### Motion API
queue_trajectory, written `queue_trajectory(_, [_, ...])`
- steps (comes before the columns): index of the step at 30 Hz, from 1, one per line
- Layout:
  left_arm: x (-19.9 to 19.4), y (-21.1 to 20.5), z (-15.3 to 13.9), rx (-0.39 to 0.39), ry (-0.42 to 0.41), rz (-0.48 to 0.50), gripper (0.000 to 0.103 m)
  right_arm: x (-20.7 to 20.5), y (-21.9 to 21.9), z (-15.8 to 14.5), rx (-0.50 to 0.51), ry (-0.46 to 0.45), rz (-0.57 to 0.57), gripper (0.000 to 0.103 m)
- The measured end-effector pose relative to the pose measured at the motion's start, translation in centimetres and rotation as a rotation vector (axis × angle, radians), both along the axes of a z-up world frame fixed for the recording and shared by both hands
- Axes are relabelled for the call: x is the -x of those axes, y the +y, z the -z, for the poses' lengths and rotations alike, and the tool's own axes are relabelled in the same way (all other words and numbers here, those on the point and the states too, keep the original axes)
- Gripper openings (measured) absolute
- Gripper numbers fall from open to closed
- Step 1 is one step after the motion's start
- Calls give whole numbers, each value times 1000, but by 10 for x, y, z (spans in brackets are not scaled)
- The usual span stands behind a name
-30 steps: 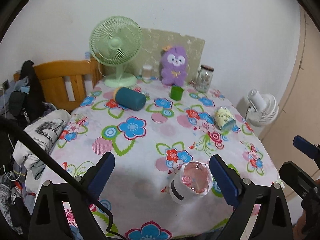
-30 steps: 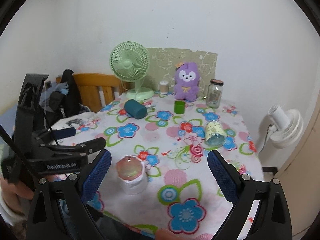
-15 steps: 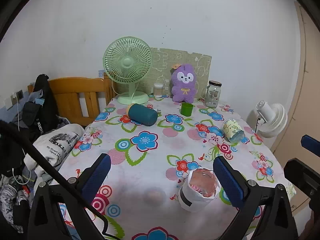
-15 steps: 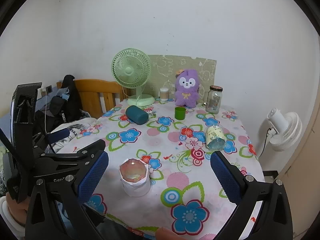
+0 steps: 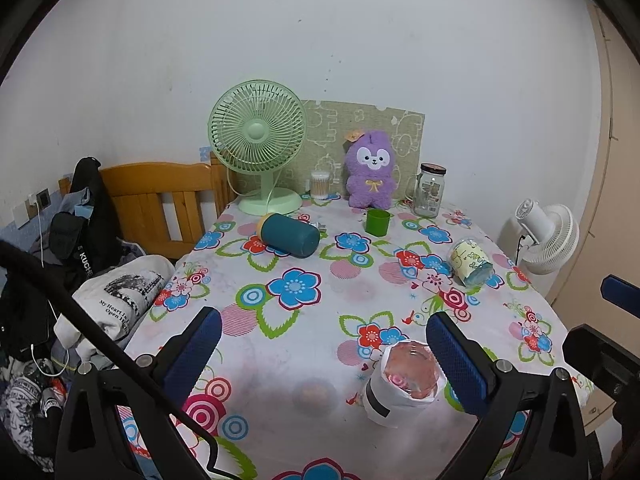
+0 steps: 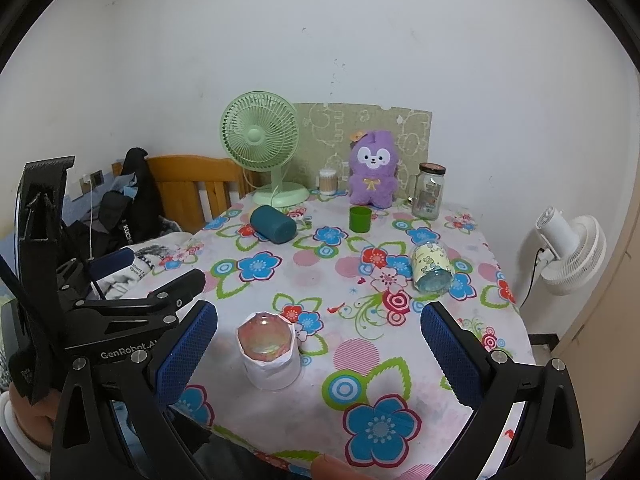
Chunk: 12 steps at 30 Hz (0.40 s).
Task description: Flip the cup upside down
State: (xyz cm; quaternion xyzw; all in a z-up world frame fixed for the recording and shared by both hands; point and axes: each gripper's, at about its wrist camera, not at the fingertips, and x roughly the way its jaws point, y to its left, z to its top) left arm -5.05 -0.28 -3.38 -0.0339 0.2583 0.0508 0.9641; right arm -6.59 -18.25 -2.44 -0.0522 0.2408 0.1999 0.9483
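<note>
A white paper-wrapped cup (image 5: 400, 396) with a pink inside stands mouth up near the front edge of the flowered table (image 5: 288, 360). My left gripper (image 5: 320, 352) is open and holds nothing; the cup sits just by its right finger. In the right wrist view the same cup (image 6: 272, 368) stands between the wide-apart fingers of my right gripper (image 6: 318, 344), closer to the left one and touching neither. My left gripper (image 6: 152, 284) also shows there, to the cup's left.
Farther back lie a teal cup (image 5: 290, 235) on its side and a yellow patterned glass (image 5: 470, 267) on its side. A small green cup (image 5: 377, 222), a jar (image 5: 430, 190), a purple plush (image 5: 371, 176) and a green fan (image 5: 258, 136) stand at the back. A wooden chair (image 5: 160, 196) is left.
Both grippers have drawn back and up from the table, so more of the wall shows. The white cup stays upright in the same spot. Both grippers stay open.
</note>
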Motion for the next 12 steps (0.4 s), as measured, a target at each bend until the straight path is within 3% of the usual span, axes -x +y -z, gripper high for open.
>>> queue_trajectory(12, [-3, 2, 0, 0, -4, -5, 103, -2, 2, 0, 0, 10, 0, 103])
